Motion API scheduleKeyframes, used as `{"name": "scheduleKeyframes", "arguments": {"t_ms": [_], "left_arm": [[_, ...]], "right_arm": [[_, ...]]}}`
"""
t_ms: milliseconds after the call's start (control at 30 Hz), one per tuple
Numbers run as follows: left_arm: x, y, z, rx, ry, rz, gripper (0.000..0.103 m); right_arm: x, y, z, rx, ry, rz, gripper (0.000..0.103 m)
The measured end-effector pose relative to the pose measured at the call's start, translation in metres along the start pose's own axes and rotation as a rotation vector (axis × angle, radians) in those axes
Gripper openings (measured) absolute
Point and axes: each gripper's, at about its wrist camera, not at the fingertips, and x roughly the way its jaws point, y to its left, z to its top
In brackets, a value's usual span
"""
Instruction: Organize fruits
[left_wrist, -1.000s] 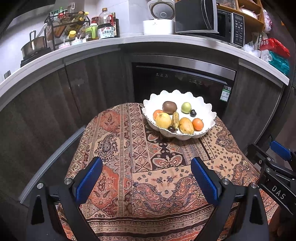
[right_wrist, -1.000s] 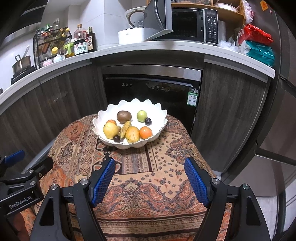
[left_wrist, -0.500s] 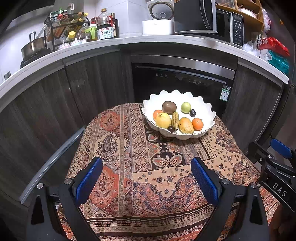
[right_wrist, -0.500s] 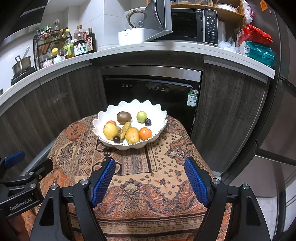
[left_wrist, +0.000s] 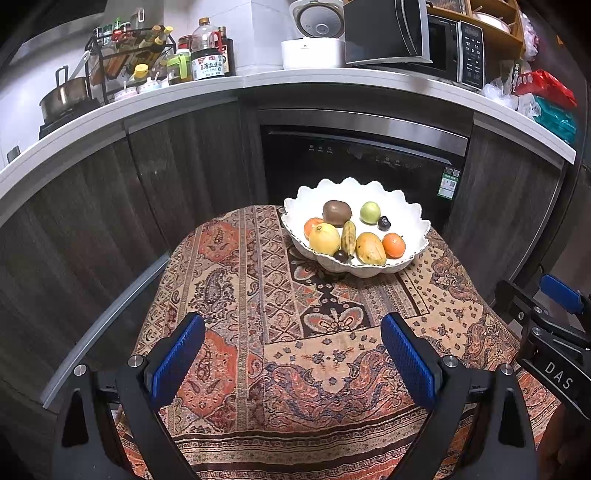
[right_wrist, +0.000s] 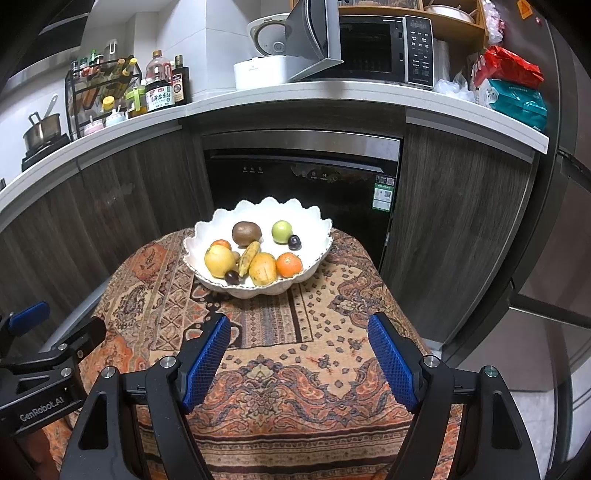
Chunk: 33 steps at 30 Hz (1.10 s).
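A white scalloped bowl (left_wrist: 406, 212) (right_wrist: 314, 221) stands at the far side of a small table under a patterned cloth (left_wrist: 295, 314) (right_wrist: 295, 332). In it lie several fruits: a brown kiwi (left_wrist: 337, 213) (right_wrist: 246, 233), a green apple (left_wrist: 370, 212) (right_wrist: 282, 231), a yellow round fruit (left_wrist: 324, 239) (right_wrist: 219, 261), a small banana (left_wrist: 348, 238) (right_wrist: 248, 257), a mango (left_wrist: 370, 248) (right_wrist: 262, 268), an orange (left_wrist: 393, 245) (right_wrist: 289, 264) and dark plums (left_wrist: 384, 223) (right_wrist: 294, 242). My left gripper (left_wrist: 293, 334) and right gripper (right_wrist: 299, 332) hover open over the near cloth, nothing between their fingers.
Dark cabinets and a dishwasher (left_wrist: 362, 162) stand right behind the table. The counter above carries a pot (left_wrist: 64, 98), a bottle rack (left_wrist: 129, 59), a rice cooker (left_wrist: 314, 40) and a microwave (right_wrist: 373, 48) with its door open. A fridge (right_wrist: 561, 258) stands at the right.
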Motion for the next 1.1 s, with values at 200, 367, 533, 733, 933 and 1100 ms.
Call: {"name": "scheduleKeyframes", "arguments": {"t_ms": [200,367,533,733,933,1100], "left_arm": [[-0.0001,0.0002,0.0003,0.000,0.001,-0.001,0.097],[0.0001,0.0003,-0.0002,0.002,0.000,-0.002,0.097],[-0.0001,0.0010,-0.0006,0.004,-0.002,0.006,0.097],[-0.0025,0.0026,0.0011,0.014,-0.013,0.015,0.097],[-0.0035,0.0031,0.0014,0.014,-0.013,0.017,0.097],[-0.0023,0.0024,0.0010,0.017,-0.010,0.017,0.097]], "right_arm": [[0.0005,0.0000,-0.0004,0.001,0.001,-0.001,0.077],[0.0003,0.0002,-0.0005,0.003,0.001,0.000,0.077],[0.0002,-0.0004,-0.0005,0.001,0.001,0.000,0.077],[-0.0004,0.0001,-0.0007,0.004,0.001,0.001,0.077],[0.0001,-0.0010,-0.0006,0.003,0.000,0.000,0.077],[0.0000,-0.0008,-0.0010,0.003,0.002,-0.001,0.077]]}}
